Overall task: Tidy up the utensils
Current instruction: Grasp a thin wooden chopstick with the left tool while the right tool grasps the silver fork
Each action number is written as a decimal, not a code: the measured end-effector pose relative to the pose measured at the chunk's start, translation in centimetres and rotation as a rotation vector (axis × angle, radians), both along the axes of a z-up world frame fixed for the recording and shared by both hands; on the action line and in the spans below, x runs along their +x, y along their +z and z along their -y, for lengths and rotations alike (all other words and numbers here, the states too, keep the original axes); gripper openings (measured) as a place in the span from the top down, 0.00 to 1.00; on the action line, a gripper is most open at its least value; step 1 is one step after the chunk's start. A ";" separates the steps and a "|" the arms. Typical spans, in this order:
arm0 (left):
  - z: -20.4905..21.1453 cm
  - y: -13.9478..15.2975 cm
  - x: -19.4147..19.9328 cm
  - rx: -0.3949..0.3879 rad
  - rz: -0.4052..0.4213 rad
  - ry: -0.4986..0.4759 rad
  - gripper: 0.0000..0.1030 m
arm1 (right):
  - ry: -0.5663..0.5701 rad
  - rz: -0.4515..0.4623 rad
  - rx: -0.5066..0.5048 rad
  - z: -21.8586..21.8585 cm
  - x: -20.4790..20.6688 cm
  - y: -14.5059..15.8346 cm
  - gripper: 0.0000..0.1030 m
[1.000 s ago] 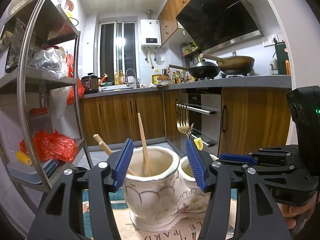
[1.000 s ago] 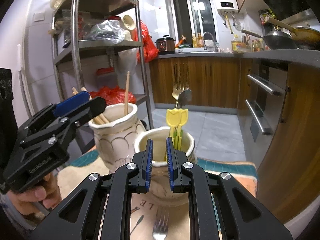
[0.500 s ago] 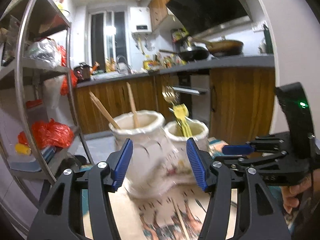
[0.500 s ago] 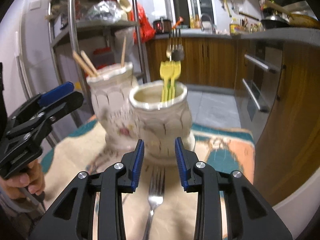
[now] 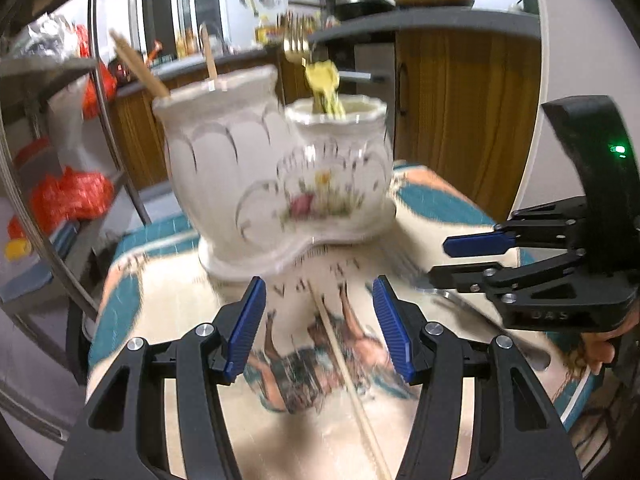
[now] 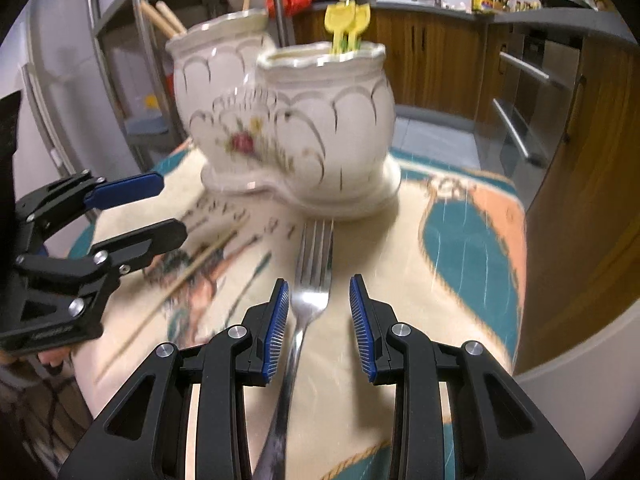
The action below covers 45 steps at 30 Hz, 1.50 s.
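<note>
Landmark: twin ceramic holder (image 6: 296,120), two joined pots on one base, standing on the printed mat over the table (image 6: 472,248).

Nearest, right wrist view: right claw (image 6: 318,322) with pads apart, nothing gripped. A metal fork (image 6: 310,276) lies flat on the mat just in front of the holder, tines pointing at its base, neck between the pads, handle running back under the claw. The pads do not touch it.

Left wrist view: left claw (image 5: 320,324) also parted and empty. A single wooden chopstick (image 5: 344,364) lies on the mat in front of the holder, passing between its pads.

Farther: the holder's taller pot holds wooden sticks (image 5: 140,68); the lower pot holds yellow-handled pieces (image 6: 346,24) and metal utensils, blurred.

Step in hand, as judged: approach for pickup, fork on the right, chopstick on the left. Next move calls for lowering until the pads flank each item, then closing; both lie flat and thin, so a slip seems likely.

View differences: only the right view shows the fork whole; the left view shows just a blurred bit of metal under the right claw (image 5: 460,260). The chopstick's near end shows only in the left view.
</note>
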<state>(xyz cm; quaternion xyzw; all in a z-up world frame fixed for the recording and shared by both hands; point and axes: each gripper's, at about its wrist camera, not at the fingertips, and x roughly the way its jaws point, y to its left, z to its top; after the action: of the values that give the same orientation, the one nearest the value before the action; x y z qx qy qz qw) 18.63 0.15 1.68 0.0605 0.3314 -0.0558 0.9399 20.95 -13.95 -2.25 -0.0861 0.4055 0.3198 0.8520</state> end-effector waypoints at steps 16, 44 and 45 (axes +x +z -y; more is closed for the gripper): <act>0.8 -2.9 0.1 0.028 -0.154 -0.028 0.57 | 0.017 -0.018 -0.049 -0.9 -1.1 -0.8 0.68; -0.4 -3.2 -0.5 -0.019 -0.193 -0.035 0.91 | 0.028 -0.067 -0.176 -2.4 -1.4 -0.1 0.79; -0.6 -3.1 -0.5 -0.024 -0.201 -0.039 0.91 | 0.034 -0.074 -0.190 -2.6 -1.3 -0.1 0.80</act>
<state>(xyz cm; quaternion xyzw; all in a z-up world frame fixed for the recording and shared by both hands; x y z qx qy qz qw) 18.17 0.75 -1.47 0.0495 0.4219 -0.0837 0.9014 19.62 -11.37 -2.31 -0.1614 0.4638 0.2970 0.8189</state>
